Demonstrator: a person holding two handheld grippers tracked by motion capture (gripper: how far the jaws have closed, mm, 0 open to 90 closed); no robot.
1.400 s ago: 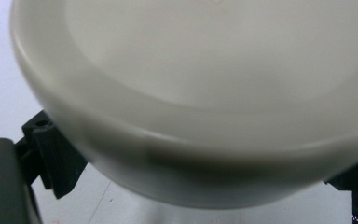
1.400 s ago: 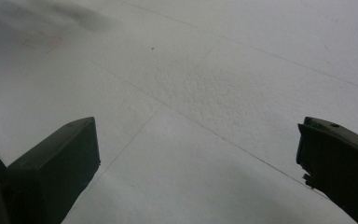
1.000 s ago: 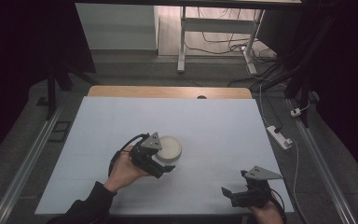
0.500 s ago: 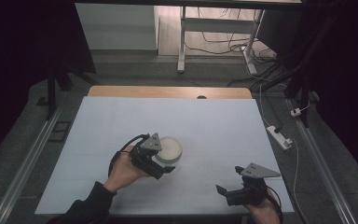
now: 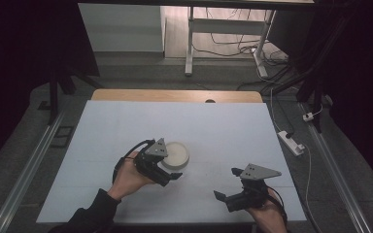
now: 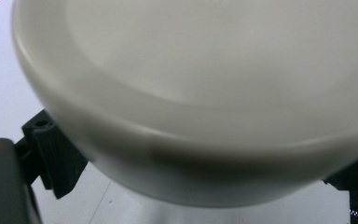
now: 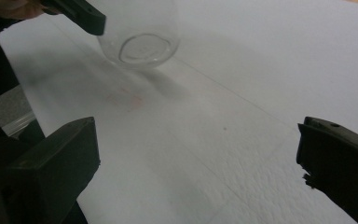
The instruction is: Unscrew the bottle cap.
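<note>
Gripping a round, pale, frosted bowl (image 5: 176, 154), left tool (image 5: 161, 168) clamps it; right tool (image 5: 229, 184) gapes open.

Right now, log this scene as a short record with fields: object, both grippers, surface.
object: white round bowl, seen close up in the left gripper view
left gripper: at the bowl's near rim, jaws on either side of it; a firm grip cannot be confirmed
right gripper: open, holding nothing, apart from the bowl, low over the table's near right part
surface: white table, wooden strip at far edge
bowl contents: none visible
</note>
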